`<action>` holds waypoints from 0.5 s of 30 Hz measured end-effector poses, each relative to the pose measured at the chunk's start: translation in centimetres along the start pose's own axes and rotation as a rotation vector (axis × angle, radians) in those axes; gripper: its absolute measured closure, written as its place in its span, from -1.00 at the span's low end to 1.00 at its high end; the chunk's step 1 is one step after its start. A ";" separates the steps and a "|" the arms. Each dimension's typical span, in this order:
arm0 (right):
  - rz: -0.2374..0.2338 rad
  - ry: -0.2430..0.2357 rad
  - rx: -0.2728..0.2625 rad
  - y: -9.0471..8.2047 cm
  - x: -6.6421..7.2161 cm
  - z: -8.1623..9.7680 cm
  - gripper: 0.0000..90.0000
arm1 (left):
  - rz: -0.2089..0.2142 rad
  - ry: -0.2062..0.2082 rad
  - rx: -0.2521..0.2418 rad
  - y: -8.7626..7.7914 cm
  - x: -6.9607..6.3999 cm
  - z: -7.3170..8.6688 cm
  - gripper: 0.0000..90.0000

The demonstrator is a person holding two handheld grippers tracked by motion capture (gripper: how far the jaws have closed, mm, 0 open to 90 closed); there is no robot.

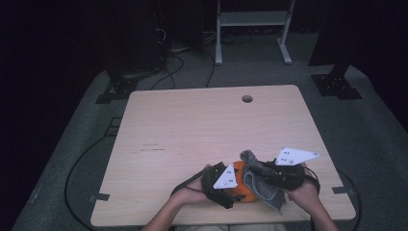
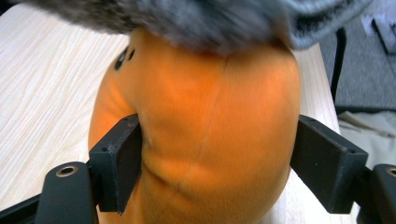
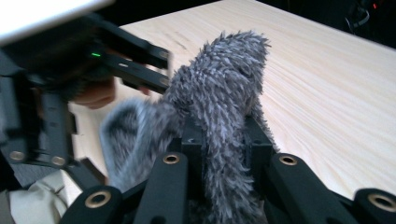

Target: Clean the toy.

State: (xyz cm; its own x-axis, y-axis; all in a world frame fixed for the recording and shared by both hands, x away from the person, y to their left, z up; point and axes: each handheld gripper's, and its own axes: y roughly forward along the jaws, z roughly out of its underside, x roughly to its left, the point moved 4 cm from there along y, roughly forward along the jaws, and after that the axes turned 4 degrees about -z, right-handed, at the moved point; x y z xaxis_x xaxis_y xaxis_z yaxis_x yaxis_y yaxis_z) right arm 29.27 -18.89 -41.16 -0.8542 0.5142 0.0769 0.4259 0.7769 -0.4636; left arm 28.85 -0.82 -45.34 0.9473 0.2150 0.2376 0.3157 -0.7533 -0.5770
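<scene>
One orange plush toy (image 2: 205,135) sits near the front edge of the tabletop (image 1: 192,125), right of its middle, between my two hands. In the left gripper view its long axis runs up and away from me, roughly upright on the wood, with two small dark marks (image 2: 123,58) high on its left side; which way it faces beyond that I cannot tell. One grey fuzzy cloth piece (image 3: 219,102) lies over its top and drapes down its right side in the high view.

My left gripper (image 2: 219,163) has its jaws partly spread around the toy's lower body. The left pad (image 2: 123,163) presses a dent into the orange fabric, and the right pad (image 2: 322,158) lies against the other flank, so the toy is pinched between them.

My right gripper (image 3: 223,154) has its jaws nearly pressed together, clamped on a thick fold of the grey cloth. The shaggy pile stands up out of the jaws and tapers to a tip pointing away across the tabletop.

Two grippers in all, one toy, one cloth. One round hole (image 1: 247,98) sits near the tabletop's far edge.
</scene>
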 end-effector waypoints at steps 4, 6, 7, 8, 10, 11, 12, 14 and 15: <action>0.010 0.099 -0.017 -0.7 -2.1 1.6 0.66 | -0.011 -0.082 -0.038 -0.3 1.1 0.0 -0.46; 0.025 0.123 -0.012 -1.0 -2.8 2.2 0.67 | -0.009 -0.142 -0.063 -0.5 1.7 0.1 -0.39; 0.027 0.128 -0.013 -1.0 -3.0 2.4 0.67 | -0.008 -0.178 -0.077 -0.7 2.1 0.2 -0.35; 0.031 0.132 -0.015 -1.2 -3.0 2.5 0.67 | -0.004 -0.196 -0.084 -0.8 2.3 0.2 -0.32; 0.040 0.127 -0.027 -1.5 -3.0 2.3 0.68 | 0.000 -0.235 -0.100 -1.2 2.6 0.1 -0.29; 0.042 0.123 -0.036 -1.6 -2.8 2.1 0.68 | 0.002 -0.255 -0.109 -1.5 2.8 0.0 -0.28; 0.044 0.112 -0.050 -1.8 -2.6 1.7 0.68 | 0.008 -0.271 -0.121 -1.8 3.0 -0.1 -0.28; 0.025 0.089 -0.084 -2.2 -1.7 0.7 0.68 | -0.012 -0.289 -0.133 -2.5 3.4 -0.4 -0.27; 0.017 0.081 -0.093 -2.2 -1.3 0.4 0.68 | -0.027 -0.292 -0.132 -2.7 3.5 -0.5 -0.27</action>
State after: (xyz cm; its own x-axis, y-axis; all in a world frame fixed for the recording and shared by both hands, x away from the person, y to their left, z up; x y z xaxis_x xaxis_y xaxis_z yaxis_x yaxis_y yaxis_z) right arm 29.33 -21.47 -40.58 -0.8214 0.5522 0.1426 0.4692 0.7965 -0.3814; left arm 31.32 1.68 -42.51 0.9205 0.3907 0.0061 0.3491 -0.8150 -0.4624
